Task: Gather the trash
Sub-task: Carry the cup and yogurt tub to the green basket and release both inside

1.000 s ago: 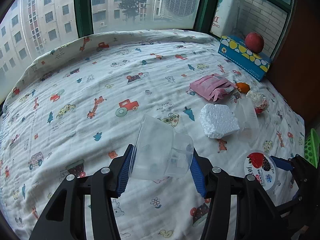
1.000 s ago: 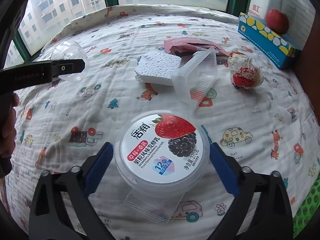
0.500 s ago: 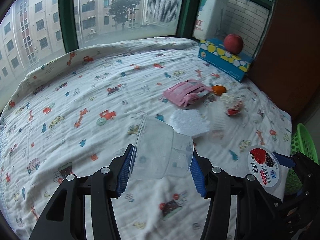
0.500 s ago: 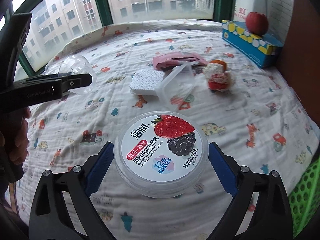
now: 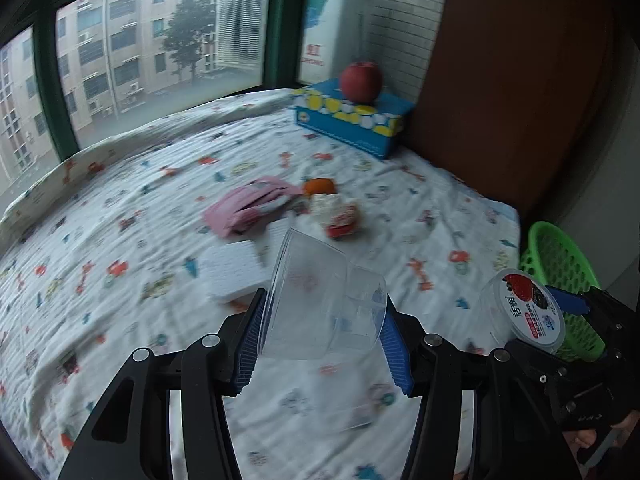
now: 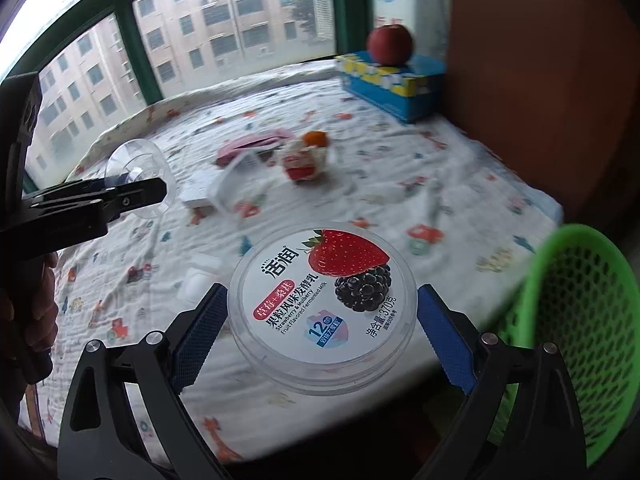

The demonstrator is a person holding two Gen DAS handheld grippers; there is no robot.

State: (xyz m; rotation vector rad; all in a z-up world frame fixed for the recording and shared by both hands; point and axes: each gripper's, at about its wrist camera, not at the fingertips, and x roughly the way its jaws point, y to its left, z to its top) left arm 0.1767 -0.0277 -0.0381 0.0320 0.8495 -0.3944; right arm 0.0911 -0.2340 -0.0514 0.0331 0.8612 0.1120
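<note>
Over the near right corner of the bed (image 5: 400, 208), both grippers are loaded and carrying toward the green basket (image 6: 592, 320), which stands off the bed's edge on the right. I'd judge this the carry-and-drop step: two pieces of trash are lifted, neither is yet over the basket's mouth.

Left gripper (image 5: 324, 340) has its jaws closed on a clear cup (image 5: 320, 300), pinched at its narrow end, wide mouth tilted up and away. Right gripper (image 6: 320, 316) has its jaws set wide but bearing on both sides of a yogurt tub (image 6: 322, 312), lid facing the camera, held clear of the sheet. The tub is the nearer of the two to the basket, just beside its rim in the right wrist view; the cup is farther left, above the bed.

Next move, as I read it: swing the tub rightward until it sits over the basket's opening, then spread the jaws to release it; the cup follows the same way. The cup looks thin and could buckle or slip.

Left on the bed, well apart from both grippers, are a foam block (image 5: 236, 272), a pink packet (image 5: 248, 208) and a crumpled wrapper (image 5: 338, 214).
</note>
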